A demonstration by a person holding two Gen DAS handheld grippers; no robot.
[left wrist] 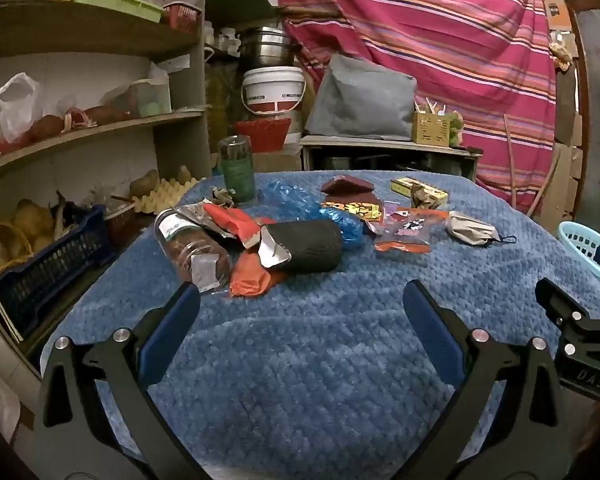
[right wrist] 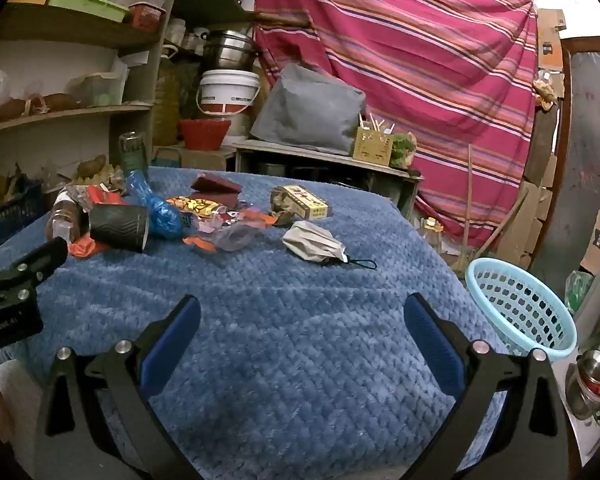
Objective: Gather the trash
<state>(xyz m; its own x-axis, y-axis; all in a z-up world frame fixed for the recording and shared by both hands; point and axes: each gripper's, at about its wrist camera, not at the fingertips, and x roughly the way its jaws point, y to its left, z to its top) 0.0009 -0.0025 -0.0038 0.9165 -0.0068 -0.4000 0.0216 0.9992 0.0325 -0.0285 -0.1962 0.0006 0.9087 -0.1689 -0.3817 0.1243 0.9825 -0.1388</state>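
We have both grippers spread wide with nothing between the pads. Left gripper [left wrist: 301, 296] hangs over bare blue blanket [left wrist: 300, 360] near the table's front edge; right gripper [right wrist: 302, 310] likewise, just beside it on the right. Trash sits in a band across the far half of the table, all of it ahead of the fingers and none touching them. Closest to the left gripper: black cup [left wrist: 308, 246] on its side, a bit beyond and between the fingertips' lines, with a torn wrapper [left wrist: 274, 250] at its mouth; an orange bag [left wrist: 250, 280] just past the left finger [left wrist: 172, 328]; a brown bottle [left wrist: 192, 248] lying down toward the table's left edge. Behind those: blue plastic [left wrist: 300, 200], an upright green jar [left wrist: 236, 170] at the far-left corner, a dark red pouch [left wrist: 348, 188], printed snack packets [left wrist: 404, 228], a yellow box [left wrist: 418, 192] near the far edge. Closest to the right gripper: a crumpled grey mask [right wrist: 314, 242], well ahead, roughly on the centreline between the fingers, apart from the pile to its left. A light blue basket [right wrist: 520, 304] stands off the table's right edge, beside and beyond the right finger [right wrist: 436, 344], looks empty from what we can see. Background is shelves [left wrist: 88, 128] on the left and a striped cloth [left wrist: 440, 40] behind.
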